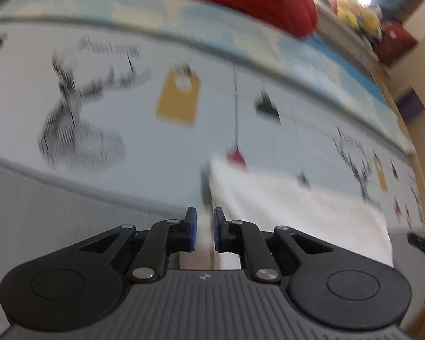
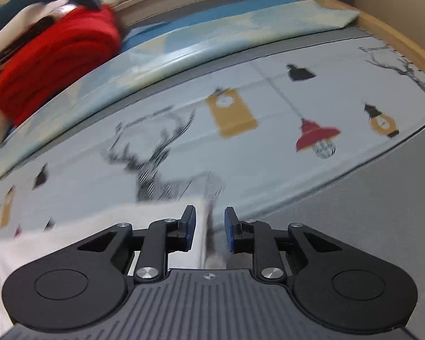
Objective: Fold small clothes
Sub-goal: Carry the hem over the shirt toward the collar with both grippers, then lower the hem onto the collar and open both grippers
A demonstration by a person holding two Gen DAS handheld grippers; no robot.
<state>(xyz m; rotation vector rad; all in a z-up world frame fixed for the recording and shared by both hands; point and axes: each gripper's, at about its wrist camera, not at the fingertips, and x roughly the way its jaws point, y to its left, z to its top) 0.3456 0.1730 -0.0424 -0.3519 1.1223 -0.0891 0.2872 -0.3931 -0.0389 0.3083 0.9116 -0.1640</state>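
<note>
The left gripper (image 1: 204, 231) has its 2 blue pads nearly together with the left edge of the white cloth (image 1: 291, 215) passing between them; they look pinched on that edge, though blur hides the contact. The right gripper (image 2: 209, 233) stands with a wider gap, and the cloth's (image 2: 99, 226) right edge sits against its left pad while the right pad seems clear of it, so I judge these jaws loose, not clamping.

The cloth lies near, just ahead of both grippers, on the printed bedsheet (image 1: 127, 141).

The main risk is an uneven lift: if only 1 corner is truly held, the free side would sag or slip out, and the fold would land skewed or bunched. A thin pinch on the left could also slide off under the cloth's weight.

Farther back, the red blanket (image 2: 56, 56) and a pale blue quilt (image 2: 184, 42) are well apart from the cloth.
</note>
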